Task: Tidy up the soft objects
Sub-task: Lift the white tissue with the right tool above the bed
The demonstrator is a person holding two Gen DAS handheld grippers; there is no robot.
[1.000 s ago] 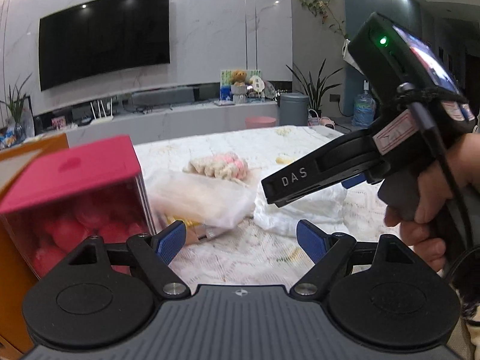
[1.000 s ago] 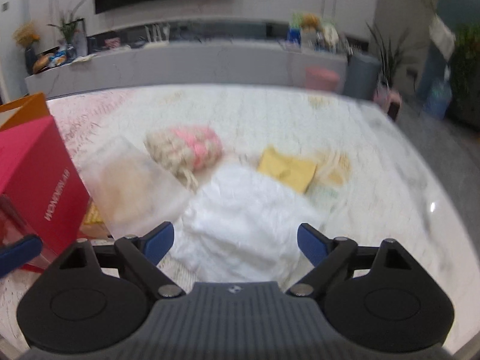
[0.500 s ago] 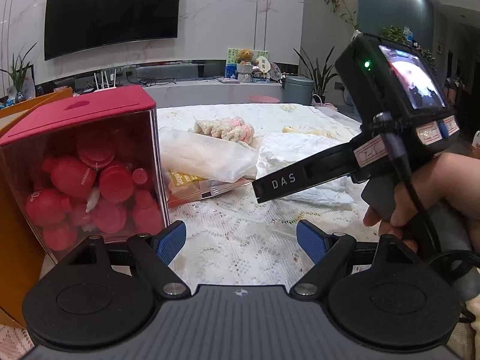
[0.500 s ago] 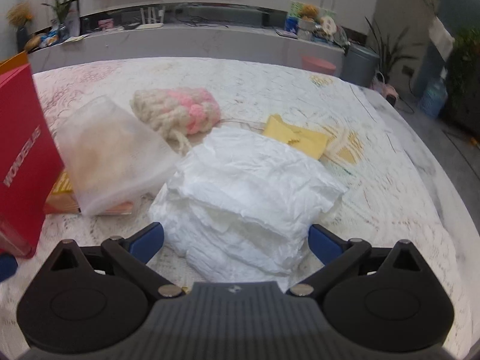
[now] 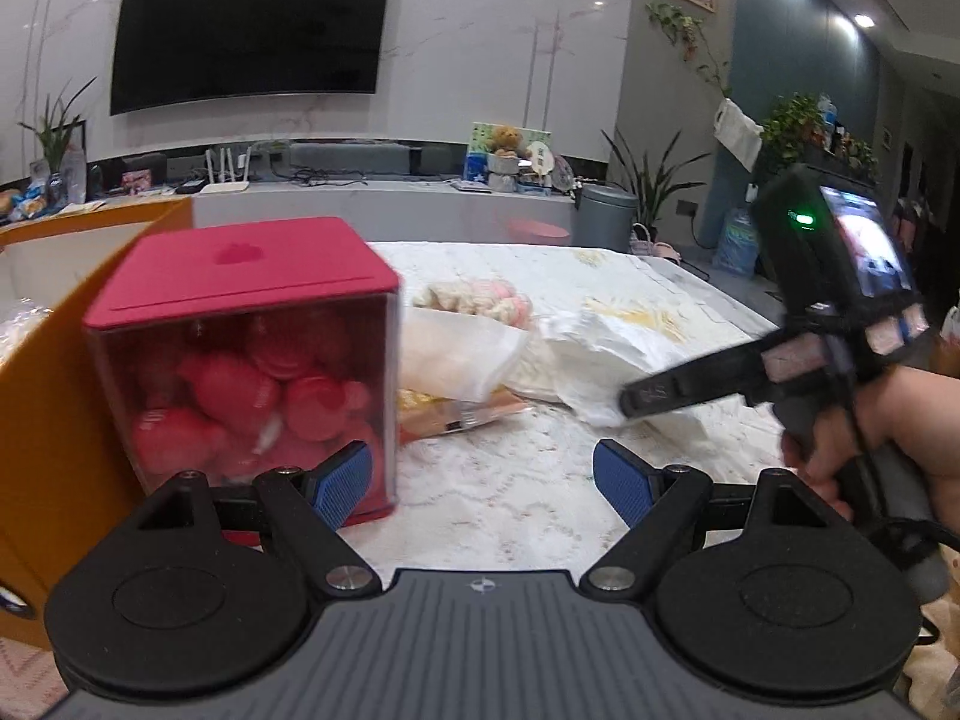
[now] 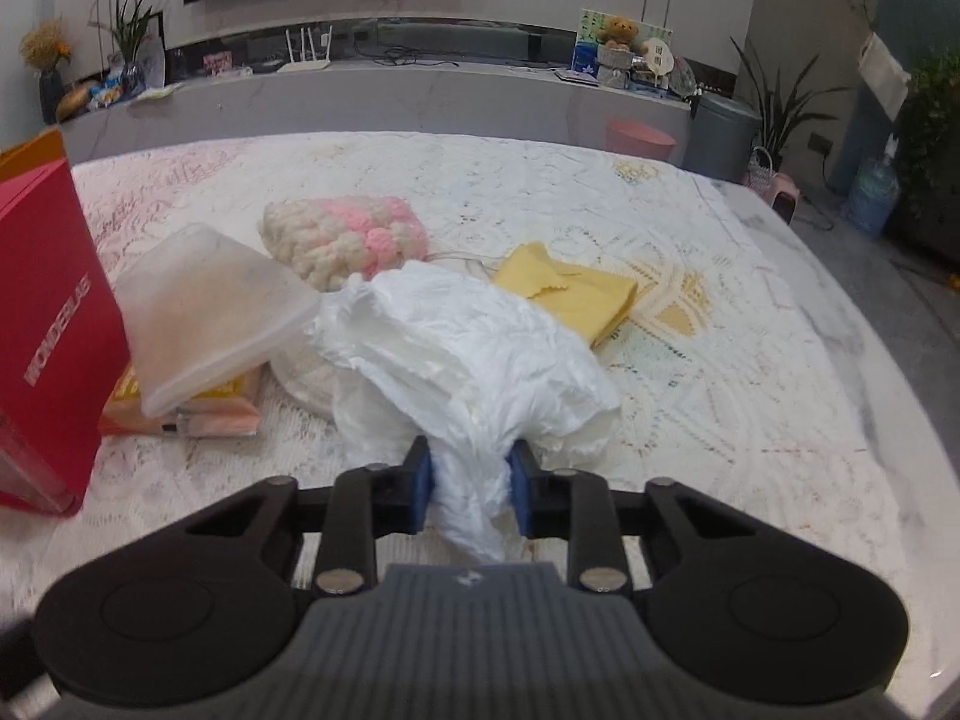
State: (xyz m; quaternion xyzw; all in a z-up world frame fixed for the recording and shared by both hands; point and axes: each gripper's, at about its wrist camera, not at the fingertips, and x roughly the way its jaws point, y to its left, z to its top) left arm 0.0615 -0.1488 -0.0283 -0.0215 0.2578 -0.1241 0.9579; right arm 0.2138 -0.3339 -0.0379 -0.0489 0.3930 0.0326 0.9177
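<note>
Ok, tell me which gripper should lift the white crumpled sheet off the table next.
Right. The right gripper has just closed, and its pads pinch the near edge of the white crumpled sheet. The left gripper is open and empty, beside the red box.

A wall-mounted television (image 5: 252, 24) occupies the 11 o'clock area of the left wrist view, above a long low cabinet (image 5: 384, 195) carrying a teddy bear (image 5: 507, 141) and white router (image 5: 225, 180). A grey bin (image 6: 720, 129) and pink stool (image 6: 639, 138) stand at 1 o'clock in the right wrist view. A water bottle (image 6: 873, 195) and potted plants (image 6: 780, 102) stand at 2 o'clock there.
</note>
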